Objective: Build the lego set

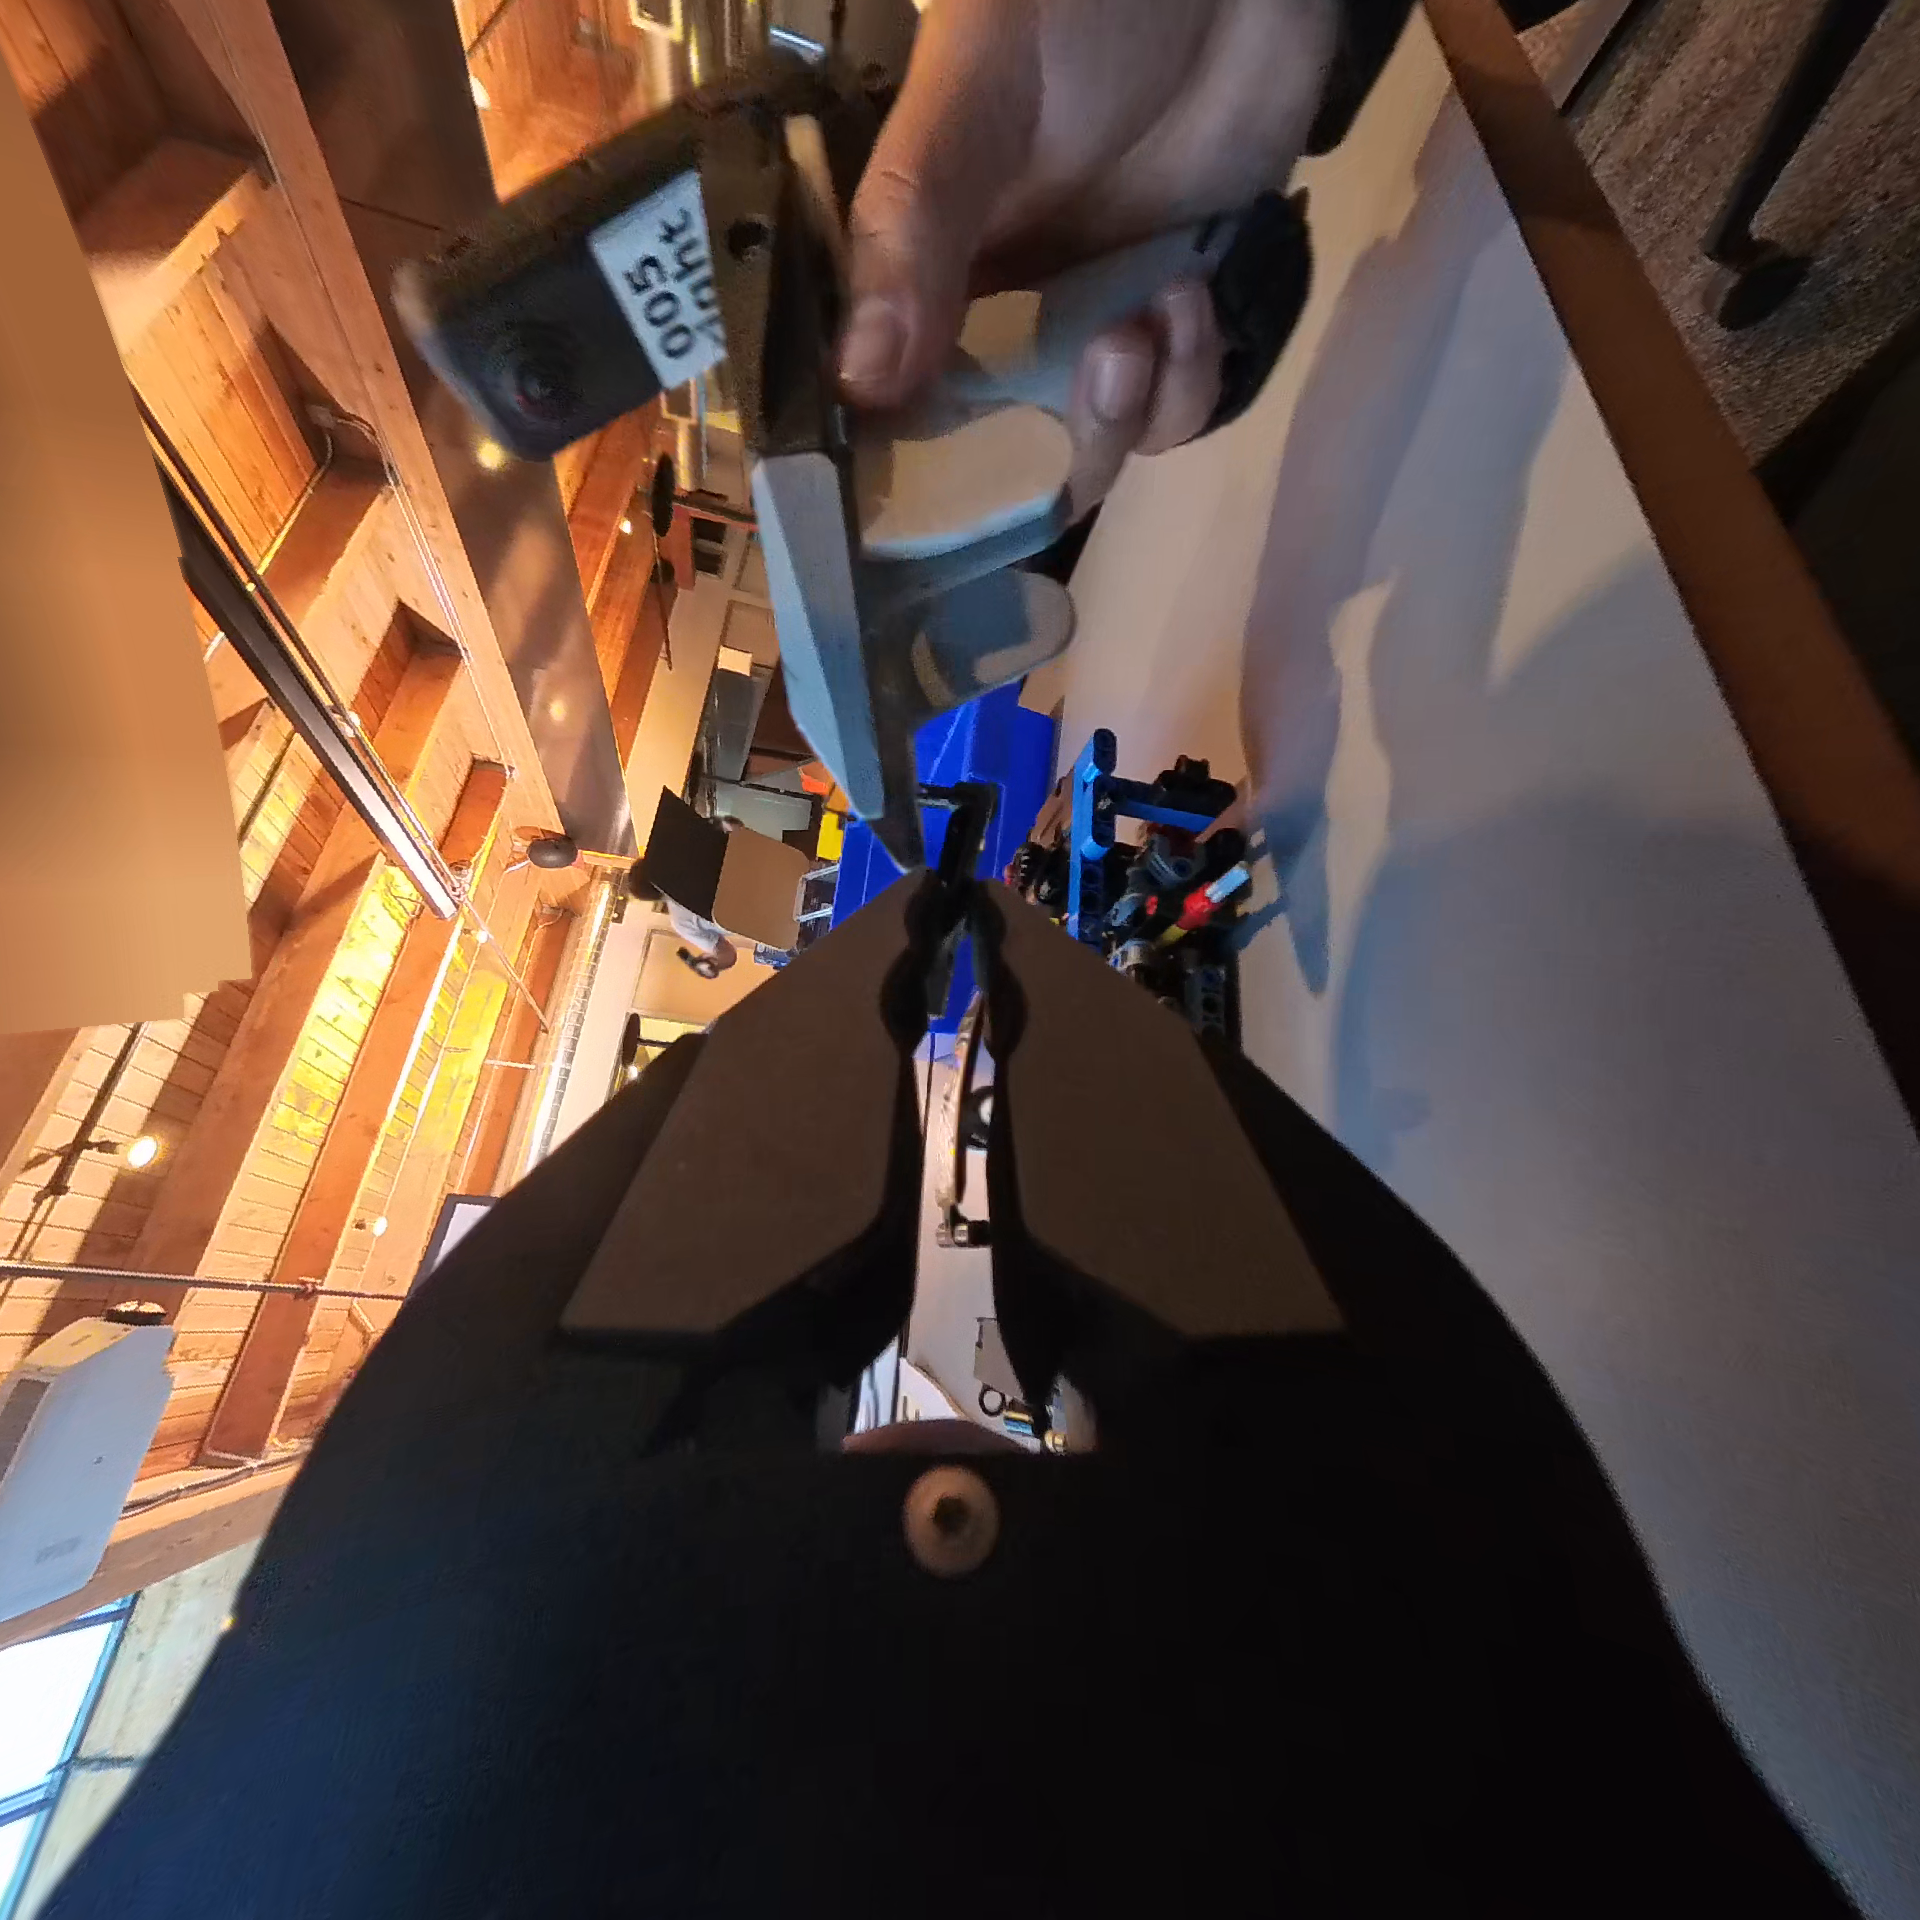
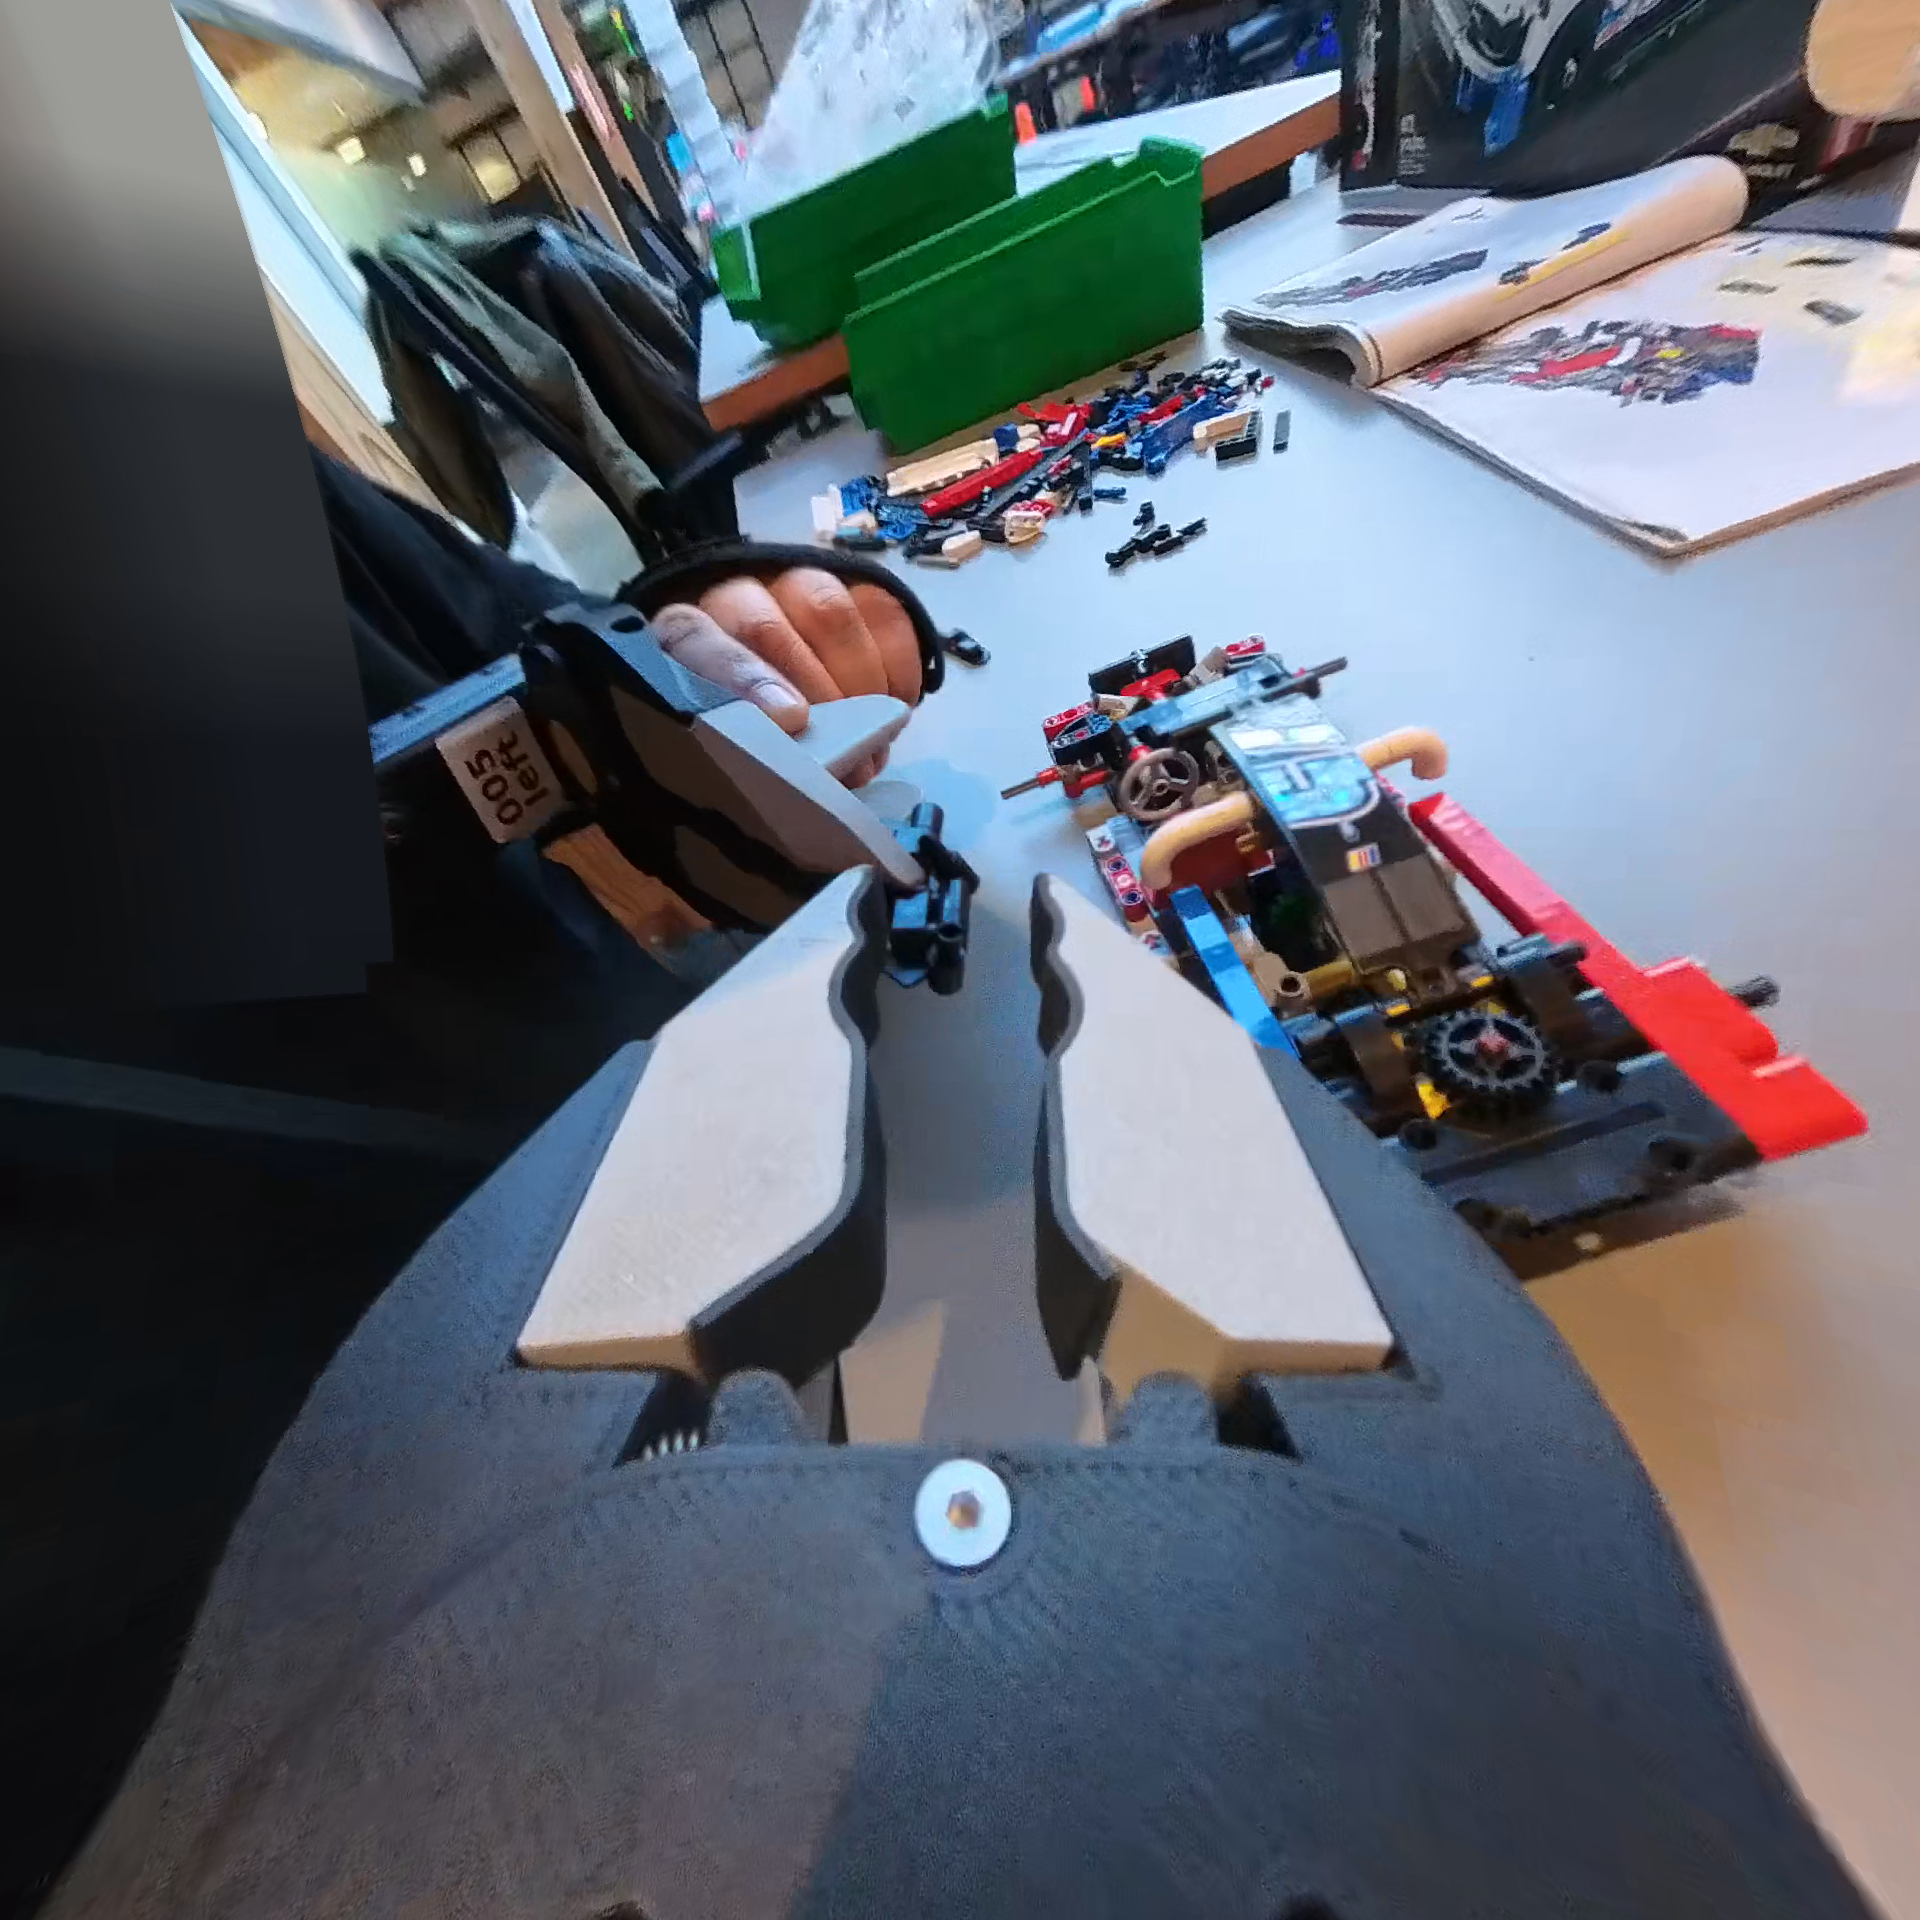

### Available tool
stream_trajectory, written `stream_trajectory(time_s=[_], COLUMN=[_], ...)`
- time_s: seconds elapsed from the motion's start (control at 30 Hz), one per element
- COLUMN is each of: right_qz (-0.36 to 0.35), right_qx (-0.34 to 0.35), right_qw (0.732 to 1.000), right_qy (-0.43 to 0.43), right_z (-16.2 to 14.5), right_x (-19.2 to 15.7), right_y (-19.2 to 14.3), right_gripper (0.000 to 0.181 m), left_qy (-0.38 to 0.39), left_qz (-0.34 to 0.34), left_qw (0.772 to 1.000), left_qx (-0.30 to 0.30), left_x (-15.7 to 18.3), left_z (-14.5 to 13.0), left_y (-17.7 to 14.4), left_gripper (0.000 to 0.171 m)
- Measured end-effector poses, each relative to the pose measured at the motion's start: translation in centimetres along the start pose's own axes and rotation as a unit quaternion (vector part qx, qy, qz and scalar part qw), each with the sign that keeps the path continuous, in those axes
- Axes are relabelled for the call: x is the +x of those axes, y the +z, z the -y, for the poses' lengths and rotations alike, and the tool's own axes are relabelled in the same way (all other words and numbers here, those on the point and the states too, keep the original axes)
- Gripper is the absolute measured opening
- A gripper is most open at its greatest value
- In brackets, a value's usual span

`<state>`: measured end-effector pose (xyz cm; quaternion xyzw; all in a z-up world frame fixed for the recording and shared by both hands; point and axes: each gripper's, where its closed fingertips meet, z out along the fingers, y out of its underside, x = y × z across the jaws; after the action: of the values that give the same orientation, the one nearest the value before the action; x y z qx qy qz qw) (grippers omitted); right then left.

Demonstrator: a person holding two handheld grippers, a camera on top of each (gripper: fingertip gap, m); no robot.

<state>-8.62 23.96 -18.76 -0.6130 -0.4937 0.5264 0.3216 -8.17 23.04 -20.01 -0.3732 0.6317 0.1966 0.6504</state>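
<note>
Holding a small black connector piece (image 2: 928, 914) clamped at its fingertips, the left gripper (image 1: 940, 894) kept it raised above the worktop's (image 2: 1455, 623) near edge. Right gripper (image 2: 951, 883): fingers apart, empty, the piece just inside its left fingertip, long axis roughly along the fingers. Part-built car chassis (image 2: 1403, 935): beside, nearer the right gripper. Loose bricks (image 2: 1039, 468), green bins (image 2: 1023, 301), instruction booklet (image 2: 1610, 395): far side.

Warm backlight, hard bluish shadows, wide-angle edge distortion, motion blur
</note>
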Motion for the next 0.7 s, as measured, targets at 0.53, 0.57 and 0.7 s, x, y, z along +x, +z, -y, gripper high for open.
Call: stream_trajectory(time_s=[0.53,0.57,0.7], right_qz=[0.063,0.053,-0.019], right_qx=[-0.107,-0.103,-0.106], right_qw=[0.987,0.989,0.989], right_qy=[-0.097,-0.095,-0.098], right_z=[-0.8,-0.6,-0.7], right_x=[-0.8,-0.5,1.6], right_y=[1.7,1.8,1.6], right_gripper=[0.0,0.0,0.0], left_qy=[0.025,0.024,0.017], left_qz=[-0.018,-0.016,-0.007], left_qw=[0.999,1.0,1.0], left_qx=[0.012,0.008,0.014], left_x=[0.5,0.4,-0.1], left_z=[0.4,0.2,0.1], left_y=[-0.5,-0.4,-0.6], left_gripper=[0.001,0.0,0.0])
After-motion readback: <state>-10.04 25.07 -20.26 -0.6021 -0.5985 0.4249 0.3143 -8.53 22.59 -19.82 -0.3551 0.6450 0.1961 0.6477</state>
